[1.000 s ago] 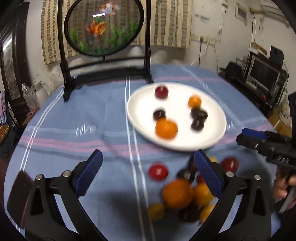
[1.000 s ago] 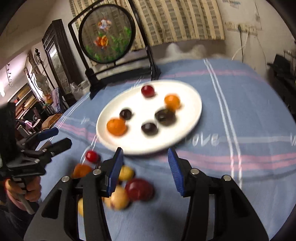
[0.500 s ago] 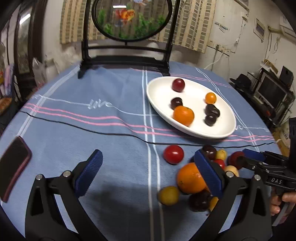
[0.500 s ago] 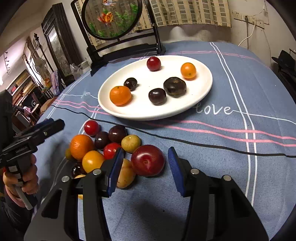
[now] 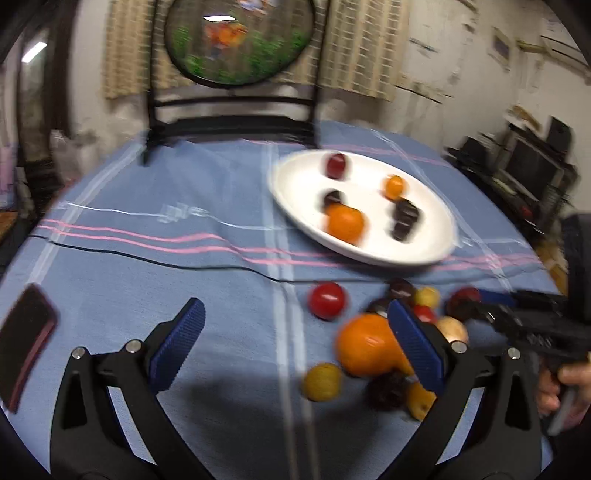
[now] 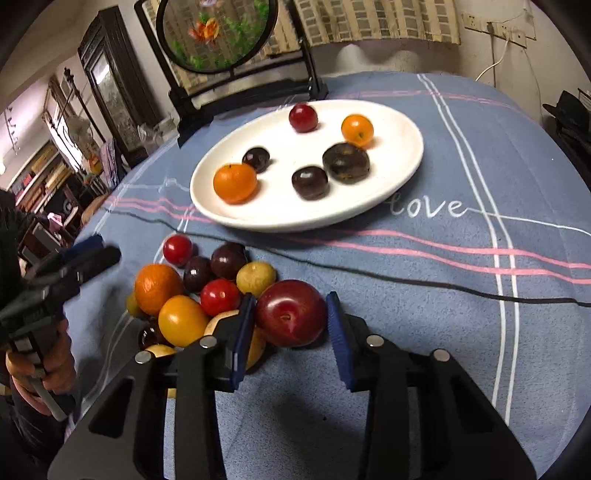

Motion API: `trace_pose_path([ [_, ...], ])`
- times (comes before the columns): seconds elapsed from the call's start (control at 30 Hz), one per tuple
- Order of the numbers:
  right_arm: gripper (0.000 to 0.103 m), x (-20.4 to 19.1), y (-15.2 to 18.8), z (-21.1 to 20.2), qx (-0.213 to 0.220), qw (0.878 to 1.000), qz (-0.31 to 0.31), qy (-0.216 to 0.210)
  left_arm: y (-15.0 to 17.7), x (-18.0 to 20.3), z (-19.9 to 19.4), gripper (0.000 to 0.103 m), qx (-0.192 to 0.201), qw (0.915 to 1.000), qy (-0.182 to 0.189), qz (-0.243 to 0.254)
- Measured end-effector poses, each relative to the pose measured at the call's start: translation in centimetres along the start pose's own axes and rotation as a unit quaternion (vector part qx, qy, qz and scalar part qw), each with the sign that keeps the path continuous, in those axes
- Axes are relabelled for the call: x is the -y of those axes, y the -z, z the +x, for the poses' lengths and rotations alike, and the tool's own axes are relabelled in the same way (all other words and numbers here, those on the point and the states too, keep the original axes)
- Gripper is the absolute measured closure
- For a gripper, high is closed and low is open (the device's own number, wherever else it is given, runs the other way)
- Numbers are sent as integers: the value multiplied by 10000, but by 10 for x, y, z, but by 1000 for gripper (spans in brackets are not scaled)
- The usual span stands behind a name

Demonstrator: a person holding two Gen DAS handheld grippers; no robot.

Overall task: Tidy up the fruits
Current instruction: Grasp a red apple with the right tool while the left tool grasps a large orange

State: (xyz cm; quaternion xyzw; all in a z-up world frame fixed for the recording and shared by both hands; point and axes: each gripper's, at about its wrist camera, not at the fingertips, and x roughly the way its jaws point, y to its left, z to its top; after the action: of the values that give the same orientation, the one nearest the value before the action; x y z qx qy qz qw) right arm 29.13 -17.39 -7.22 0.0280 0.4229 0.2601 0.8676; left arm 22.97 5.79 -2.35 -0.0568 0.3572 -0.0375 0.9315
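Observation:
A white plate (image 6: 406,173) holds several fruits, among them an orange (image 6: 235,183), a red plum and dark plums. In front of it a pile of loose fruit (image 6: 192,288) lies on the blue cloth. My right gripper (image 6: 291,317) is closing on a large red plum (image 6: 291,312) at the pile's right edge, and both blue pads touch its sides. My left gripper (image 5: 291,325) hangs open over the cloth left of the pile, nothing between its fingers. Its right finger covers part of a big orange (image 5: 365,343). The left wrist view is blurred.
A dark phone (image 5: 26,339) lies at the table's left edge. A round painted screen on a black stand (image 6: 214,33) rises behind the plate. A thin black cable (image 6: 406,277) runs across the cloth between plate and pile. Furniture surrounds the table.
The right gripper's jaws have narrowed around the red plum and come closer to it. The left gripper drifted slightly, and its view has gone blurred.

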Motion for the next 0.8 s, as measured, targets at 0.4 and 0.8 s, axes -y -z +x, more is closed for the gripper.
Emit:
trace_pose_path([
  [0.4,64,-2,-1,-4,72,10000,-13,59,10,23,24,51,-684,9938,763,422],
  [0.8,64,-4,-1,-7,110,9999,-28,62,10,11,42,58,-995,9889,1086,-212],
])
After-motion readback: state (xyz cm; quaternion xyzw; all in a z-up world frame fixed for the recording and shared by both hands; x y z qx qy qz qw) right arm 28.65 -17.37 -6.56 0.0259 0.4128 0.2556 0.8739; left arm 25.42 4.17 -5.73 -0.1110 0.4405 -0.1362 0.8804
